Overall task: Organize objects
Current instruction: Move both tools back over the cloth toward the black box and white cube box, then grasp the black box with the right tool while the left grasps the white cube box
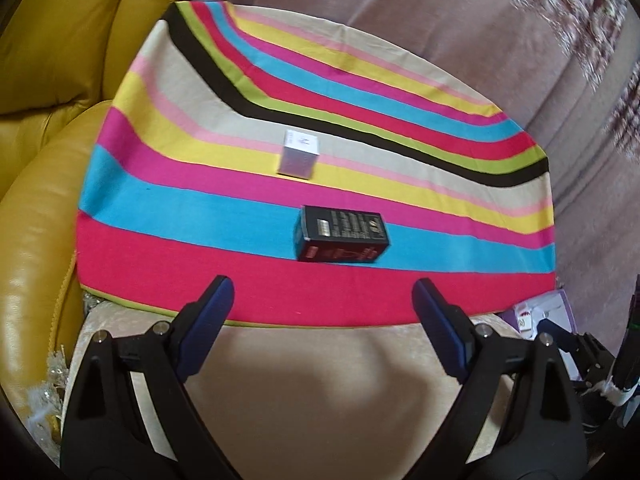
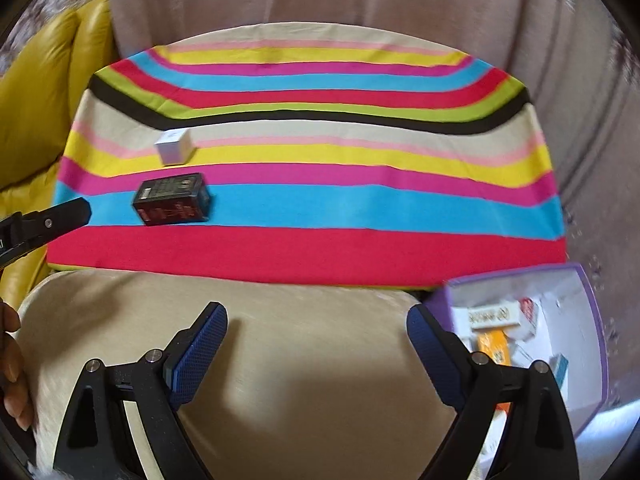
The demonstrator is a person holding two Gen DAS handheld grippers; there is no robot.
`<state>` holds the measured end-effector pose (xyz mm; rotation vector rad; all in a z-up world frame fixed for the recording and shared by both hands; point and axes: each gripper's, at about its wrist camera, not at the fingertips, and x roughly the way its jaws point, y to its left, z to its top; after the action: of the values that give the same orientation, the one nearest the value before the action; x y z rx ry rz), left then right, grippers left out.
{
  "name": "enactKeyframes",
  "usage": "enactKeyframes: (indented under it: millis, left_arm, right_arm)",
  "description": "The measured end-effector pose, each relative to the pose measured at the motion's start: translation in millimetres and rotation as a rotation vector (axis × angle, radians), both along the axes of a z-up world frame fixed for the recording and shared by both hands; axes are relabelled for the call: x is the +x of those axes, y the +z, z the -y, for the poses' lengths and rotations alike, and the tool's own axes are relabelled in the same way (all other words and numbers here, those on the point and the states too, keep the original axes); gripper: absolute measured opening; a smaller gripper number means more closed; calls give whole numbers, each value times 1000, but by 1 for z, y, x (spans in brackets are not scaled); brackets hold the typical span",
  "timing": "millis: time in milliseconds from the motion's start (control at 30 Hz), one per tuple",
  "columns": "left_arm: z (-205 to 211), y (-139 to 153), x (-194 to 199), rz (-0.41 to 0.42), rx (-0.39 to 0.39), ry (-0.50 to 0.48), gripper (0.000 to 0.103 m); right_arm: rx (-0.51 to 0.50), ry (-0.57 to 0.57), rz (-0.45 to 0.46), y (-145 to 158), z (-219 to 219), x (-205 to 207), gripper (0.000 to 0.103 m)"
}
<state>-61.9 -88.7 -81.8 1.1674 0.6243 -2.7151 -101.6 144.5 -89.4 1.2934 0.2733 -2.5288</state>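
1. Judging by its look, the dark box (image 1: 341,234) is a light, stiff carton, likely smooth-faced and easy to crush at the walls if squeezed hard; the two long side faces seem the best place to pinch it, near mid-length.
2. It lies flat on the striped cloth (image 1: 360,80), across the blue band and touching the red one, near the cloth's front edge and toward its left side in the right wrist view. Its long axis runs roughly along the stripes, left to right, one short end facing the left edge.
3. A white box (image 1: 299,155) stands just behind it on the yellow and pink bands, apart from it; it looks equally light and rigid, nearly cubic, with no clear long axis.
4. The left hand-held gripper (image 1: 323,300) hangs at the cloth's front edge, jaws spread wide, empty, facing the dark box.
5. The right hand-held gripper (image 2: 317,322) is likewise wide open and empty, over the cream cushion (image 2: 320,360).
6. A purple tray (image 2: 592,344) of small packages sits off the cloth's front right corner.
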Motion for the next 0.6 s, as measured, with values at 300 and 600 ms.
enactKeyframes:
  millis: [300, 600]
  left_arm:
    - [45, -10, 10, 3, 49, 113, 92]
    - [77, -22, 18, -5, 121, 186, 92]
  right_arm:
    - [17, 135, 28, -9, 73, -16, 93]
    - [40, 215, 77, -27, 133, -35, 92]
